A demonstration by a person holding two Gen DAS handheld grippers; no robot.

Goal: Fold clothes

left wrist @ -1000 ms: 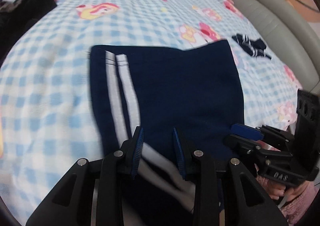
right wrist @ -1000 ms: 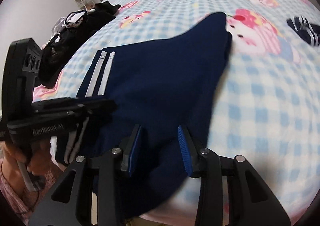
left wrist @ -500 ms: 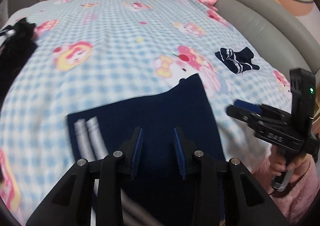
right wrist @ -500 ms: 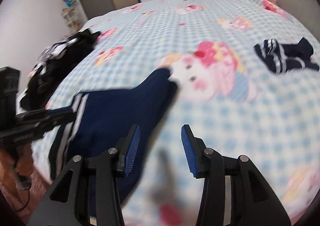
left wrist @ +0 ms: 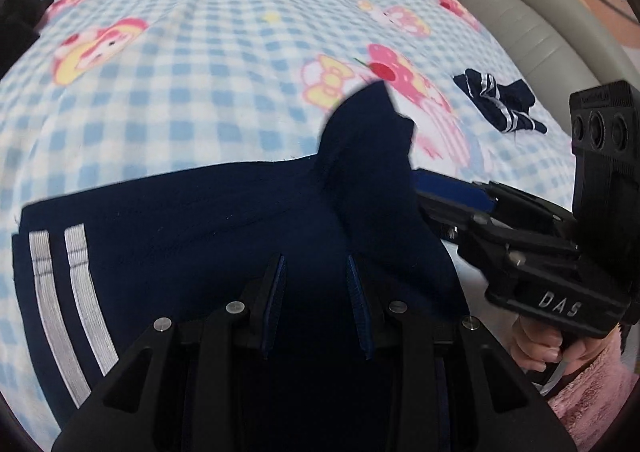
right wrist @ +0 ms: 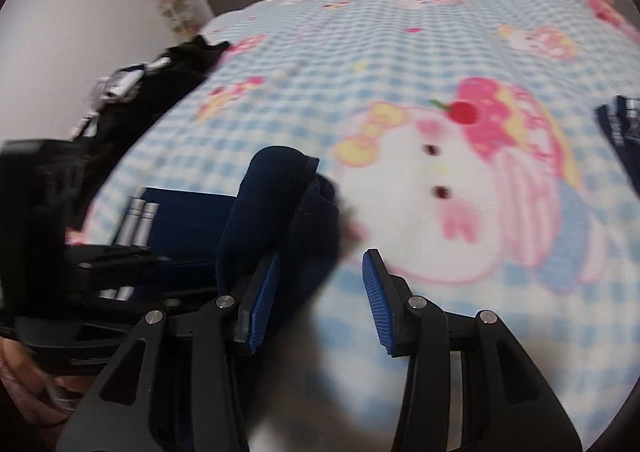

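2 grippers open: left gripper point(left wrist: 316, 306) over navy shorts point(left wrist: 224, 236), right gripper point(right wrist: 320, 300) beside raised fold

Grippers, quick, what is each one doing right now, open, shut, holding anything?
Left gripper: open, over the navy blue striped garment, gripping nothing.
Right gripper: open; the garment's raised fold lies against its left finger, not clamped.

The navy garment point(left wrist: 208, 236) runs off the bottom edge; its raised corner looks blurred.

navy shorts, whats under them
The navy shorts lie on the blue checked cartoon blanket. Whatever sits beneath their middle is covered and cannot be seen.
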